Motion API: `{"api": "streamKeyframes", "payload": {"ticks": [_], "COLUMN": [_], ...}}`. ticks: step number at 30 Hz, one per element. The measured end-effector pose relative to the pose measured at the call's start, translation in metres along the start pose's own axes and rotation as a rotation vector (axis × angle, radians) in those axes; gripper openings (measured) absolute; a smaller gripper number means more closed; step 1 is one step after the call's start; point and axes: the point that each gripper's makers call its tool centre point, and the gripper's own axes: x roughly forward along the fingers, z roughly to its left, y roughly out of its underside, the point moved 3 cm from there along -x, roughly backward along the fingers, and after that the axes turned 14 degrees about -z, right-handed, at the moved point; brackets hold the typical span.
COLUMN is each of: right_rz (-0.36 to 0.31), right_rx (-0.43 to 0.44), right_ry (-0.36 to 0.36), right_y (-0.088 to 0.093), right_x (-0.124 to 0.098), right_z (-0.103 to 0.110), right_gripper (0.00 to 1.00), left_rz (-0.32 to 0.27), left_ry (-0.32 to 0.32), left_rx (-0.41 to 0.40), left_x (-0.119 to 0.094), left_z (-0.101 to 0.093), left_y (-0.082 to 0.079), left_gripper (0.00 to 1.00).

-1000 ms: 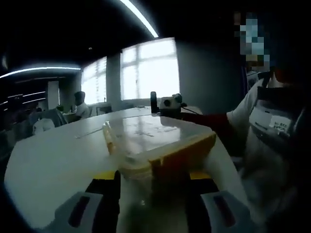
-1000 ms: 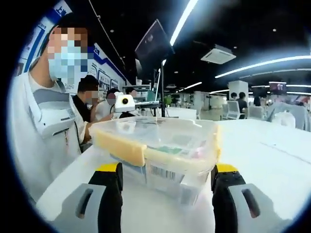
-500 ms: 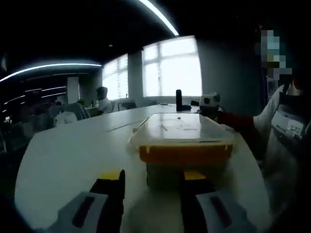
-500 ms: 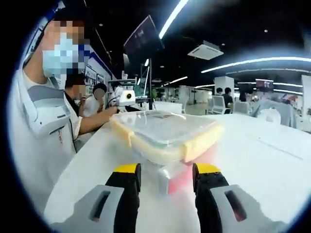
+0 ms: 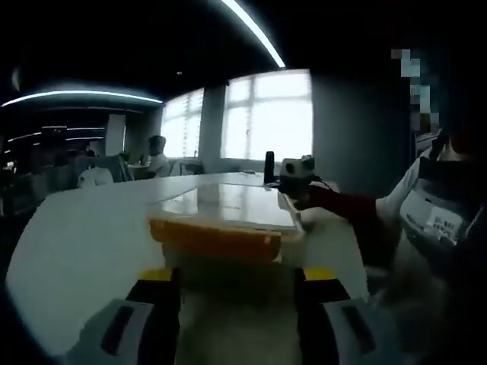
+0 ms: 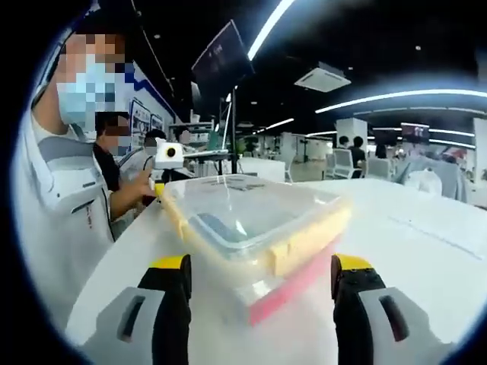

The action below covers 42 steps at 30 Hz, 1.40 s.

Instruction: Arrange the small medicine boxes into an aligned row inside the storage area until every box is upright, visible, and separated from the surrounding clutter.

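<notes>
Right tool (image 6: 261, 277) jaws, narrower a moment ago, now spread open; left tool (image 5: 236, 277) likewise open. Lidded storage box (image 6: 255, 220) sits on worktop (image 6: 426, 243) between each tool's jaws.

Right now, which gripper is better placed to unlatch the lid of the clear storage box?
Probably the left gripper. In its view it faces one yellow latch of the storage box squarely, centred between its open jaws. The right gripper meets the box at a corner, so its latch sits at an angle.

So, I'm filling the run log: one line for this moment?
container: clear lidded box, yellow clips | place: white table | left tool: open, box between | right tool: open, box between
</notes>
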Motion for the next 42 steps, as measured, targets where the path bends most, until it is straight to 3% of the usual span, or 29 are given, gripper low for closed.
{"api": "streamKeyframes", "payload": {"ticks": [3, 6, 8, 14, 18, 25, 28, 30, 34, 38, 42], "right_rz": [0.005, 0.009, 0.01, 0.022, 0.032, 0.041, 0.051, 0.037, 0.056, 0.073, 0.067], "right_rx": [-0.012, -0.026, -0.022, -0.034, -0.031, -0.053, -0.088, -0.093, -0.099, -0.113, -0.109], "right_ry": [-0.012, 0.003, 0.021, 0.07, 0.089, 0.053, 0.07, 0.078, 0.095, 0.127, 0.175], "right_y": [0.001, 0.003, 0.003, 0.004, 0.004, 0.007, 0.008, 0.006, 0.008, 0.009, 0.01], "right_x": [0.009, 0.013, 0.011, 0.007, 0.005, 0.006, 0.007, 0.012, 0.023, 0.025, 0.028], "right_z": [0.004, 0.005, 0.005, 0.005, 0.01, 0.028, 0.022, 0.02, 0.015, 0.008, 0.001], "right_gripper": [0.78, 0.81, 0.81, 0.77, 0.77, 0.8, 0.76, 0.81, 0.91, 0.92, 0.93], "left_rz": [0.031, 0.042, 0.097, 0.115, 0.137, 0.14, 0.136, 0.147, 0.169, 0.167, 0.209], "left_ry": [-0.02, -0.026, -0.067, -0.071, -0.032, 0.054, 0.056, 0.055, 0.032, 0.038, 0.067], "left_rx": [0.012, 0.02, 0.079, 0.088, 0.086, 0.058, 0.058, 0.083, 0.116, 0.104, 0.124], "left_x": [0.012, 0.025, 0.029, 0.039, 0.042, 0.04, 0.039, 0.04, 0.045, 0.053, 0.06], "left_z": [-0.007, -0.006, 0.005, 0.022, 0.035, 0.058, 0.052, 0.047, 0.055, 0.061, 0.067], "left_y": [0.005, 0.008, 0.012, 0.012, 0.012, 0.01, 0.012, 0.015, 0.015, 0.014, 0.014], "left_gripper": [0.74, 0.77, 0.78, 0.79, 0.83, 0.9, 0.92, 0.95, 0.91, 0.93, 0.93]}}
